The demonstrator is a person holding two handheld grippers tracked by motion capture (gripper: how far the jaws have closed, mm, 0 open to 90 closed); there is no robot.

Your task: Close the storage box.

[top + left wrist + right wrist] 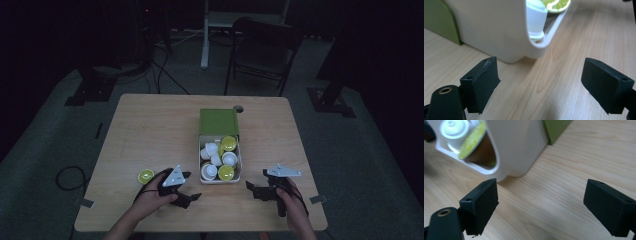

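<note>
A: Start at the left. What lies there?

B: One loose green-topped capsule [146,175] sits on the counter [150,130], just beside the left claw [192,198]. That claw rests low on the wood, jaws standing well apart with nothing between them. In the left gripper view it looks at the near corner of the white tray [499,30].

A: And the tray itself?

B: It stands mid-counter, packed with white and green capsules [220,159], and its green lid [219,121] lies just behind it, touching its far end.

A: The right side?

B: The right claw [251,187] sits near the tray's other near corner, jaws wide and empty too; the right gripper view shows a green foil top [472,140] and a white capsule [453,127] leaning against the tray's cut-out edge.

A: So which step is this?

B: Between grasps, I'd judge: neither claw holds anything, and both flank the tray. The likeliest next move is one claw reaching for a capsule, which calls for lining the jaws around a single one without knocking its neighbours.
</note>
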